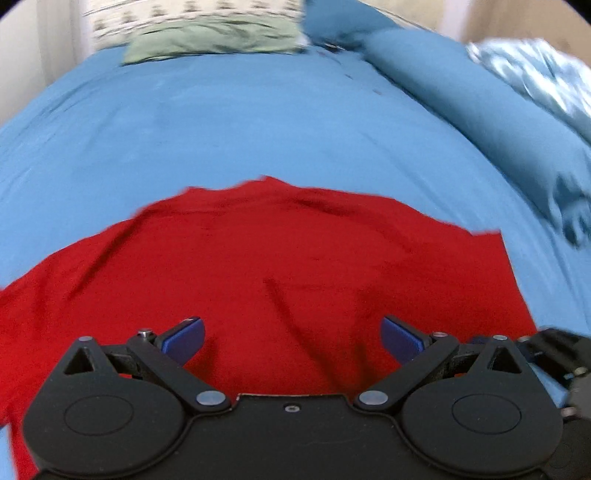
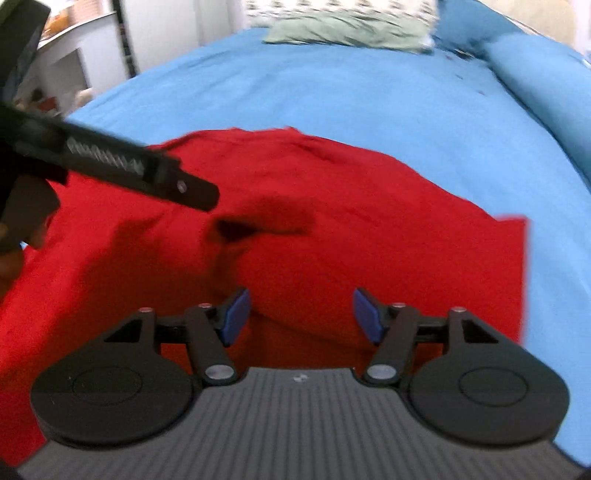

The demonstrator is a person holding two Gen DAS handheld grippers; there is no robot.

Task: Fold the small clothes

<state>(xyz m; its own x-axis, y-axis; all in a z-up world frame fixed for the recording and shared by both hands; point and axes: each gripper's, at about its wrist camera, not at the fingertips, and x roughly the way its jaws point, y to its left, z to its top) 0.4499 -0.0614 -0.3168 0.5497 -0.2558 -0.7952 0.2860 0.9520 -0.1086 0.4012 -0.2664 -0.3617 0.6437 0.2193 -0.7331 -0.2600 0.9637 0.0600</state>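
Note:
A red garment lies spread on the blue bedsheet, wrinkled, with a fold ridge near its middle; it also fills the right wrist view. My left gripper is open and empty, its blue pads just above the near part of the garment. My right gripper is open and empty over the garment's near right part. The left gripper's black body shows at the upper left of the right wrist view, above the cloth. Part of the right gripper shows at the left wrist view's right edge.
A green cloth lies on a patterned pillow at the head of the bed. A rolled blue duvet and a shiny light blue fabric lie along the right side. A white shelf unit stands left of the bed.

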